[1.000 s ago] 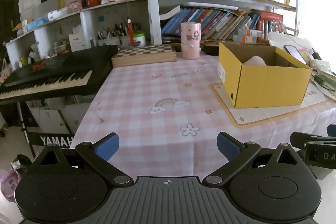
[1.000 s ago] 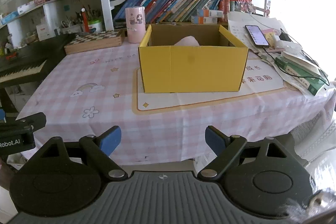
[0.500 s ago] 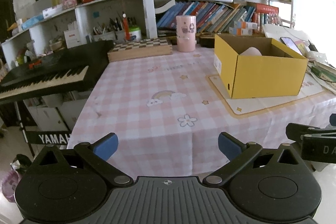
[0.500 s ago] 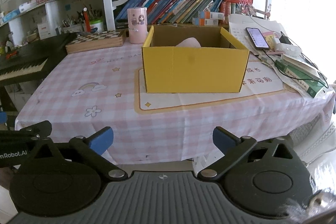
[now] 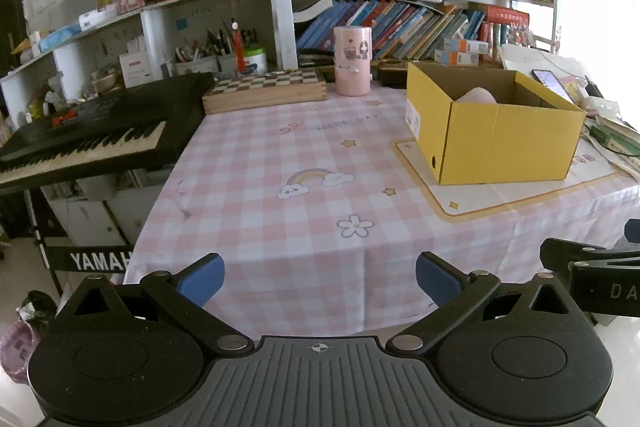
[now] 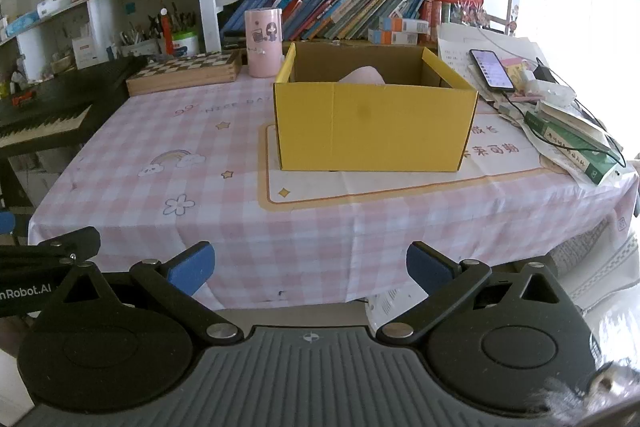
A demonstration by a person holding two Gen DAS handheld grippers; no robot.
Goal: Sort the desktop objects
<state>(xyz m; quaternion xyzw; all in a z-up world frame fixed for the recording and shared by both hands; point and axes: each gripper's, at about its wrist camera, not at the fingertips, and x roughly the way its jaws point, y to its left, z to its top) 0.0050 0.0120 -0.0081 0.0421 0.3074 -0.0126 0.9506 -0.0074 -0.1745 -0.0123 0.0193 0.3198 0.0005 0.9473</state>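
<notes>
A yellow cardboard box (image 6: pixel 372 125) (image 5: pixel 496 143) stands on a cream mat on the pink checked tablecloth (image 5: pixel 304 163) (image 6: pixel 160 131). A pale pink rounded object (image 6: pixel 362 75) (image 5: pixel 476 95) shows over its rim; the rest of the box's inside is hidden. A pink cylinder (image 5: pixel 352 61) (image 6: pixel 263 42) and a wooden chessboard case (image 5: pixel 264 89) (image 6: pixel 186 71) stand at the table's back. My left gripper (image 5: pixel 320 277) and right gripper (image 6: pixel 310 265) hang before the table's front edge, both open with nothing between the blue pads.
A black keyboard (image 5: pixel 92 135) on a stand borders the table's left side. Books, papers, a phone (image 6: pixel 491 69) and cables crowd the right edge. Shelves of books and trinkets rise behind. The other gripper shows at the frame edge in each wrist view.
The right gripper's fingers have spread wider apart. Both views have pulled slightly back from the table, and nothing on it has moved.
</notes>
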